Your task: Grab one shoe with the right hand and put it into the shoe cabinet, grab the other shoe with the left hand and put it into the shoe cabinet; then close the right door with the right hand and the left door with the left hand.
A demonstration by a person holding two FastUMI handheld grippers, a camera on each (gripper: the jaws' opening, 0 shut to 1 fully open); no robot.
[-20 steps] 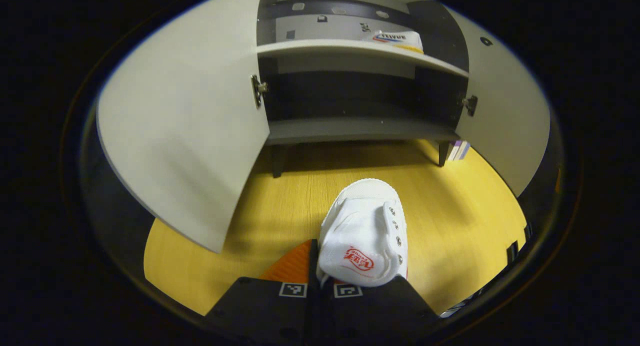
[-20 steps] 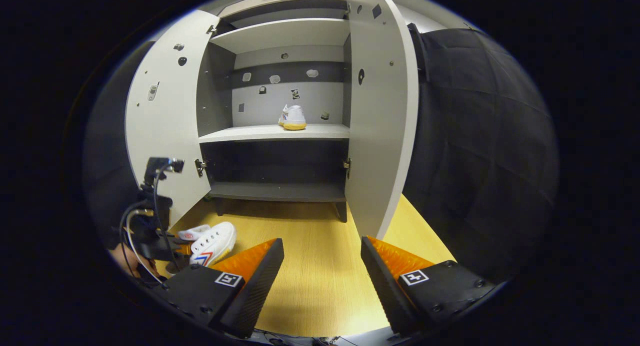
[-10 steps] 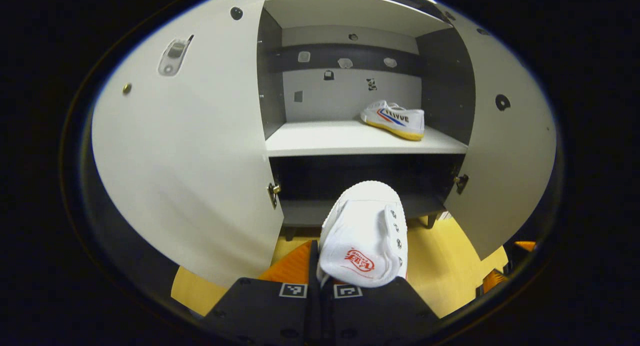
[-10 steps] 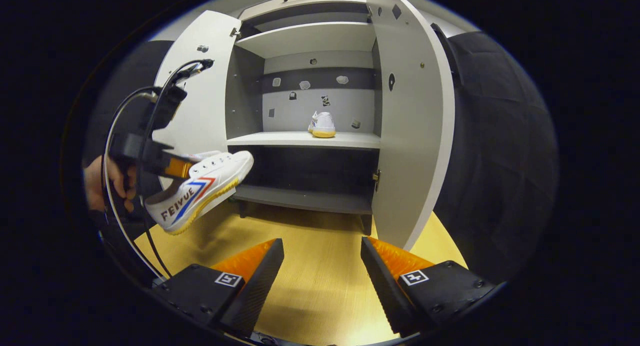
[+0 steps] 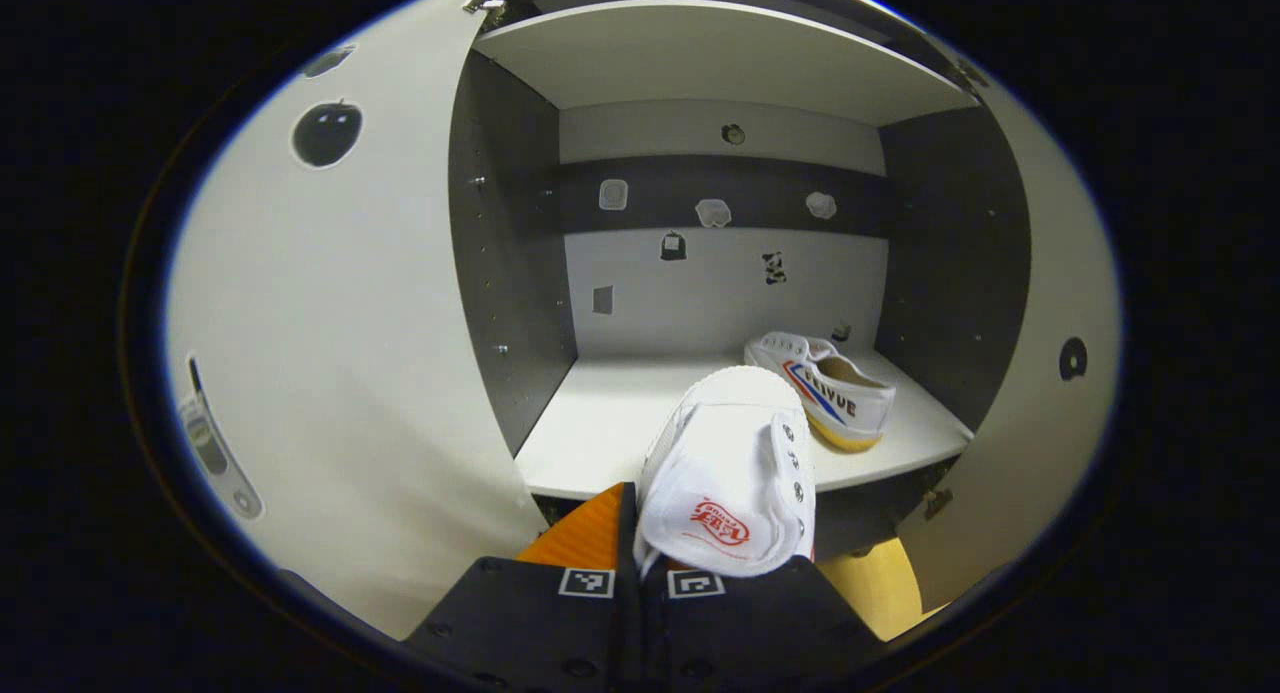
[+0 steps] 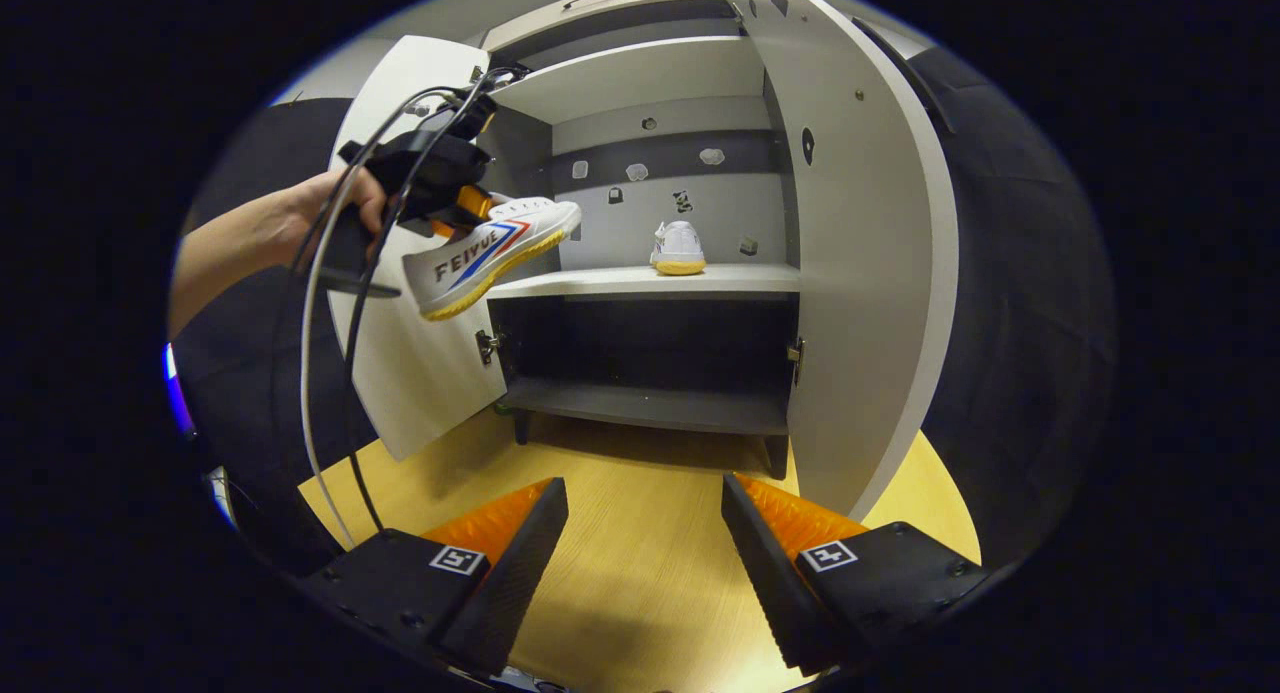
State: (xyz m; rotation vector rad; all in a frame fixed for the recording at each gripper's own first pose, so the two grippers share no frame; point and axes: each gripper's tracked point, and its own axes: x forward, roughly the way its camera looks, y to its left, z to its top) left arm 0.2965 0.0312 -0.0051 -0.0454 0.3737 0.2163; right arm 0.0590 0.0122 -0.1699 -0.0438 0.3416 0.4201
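shoe [image 6: 487,253] in left hand-held gripper [image 6: 452,205], "FEIYUE"

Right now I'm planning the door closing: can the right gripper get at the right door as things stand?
Probably yes. The right gripper is open and holds nothing, and the right door stands open just ahead, to its right, above bare floor. The left gripper carries its shoe well off to the other side.
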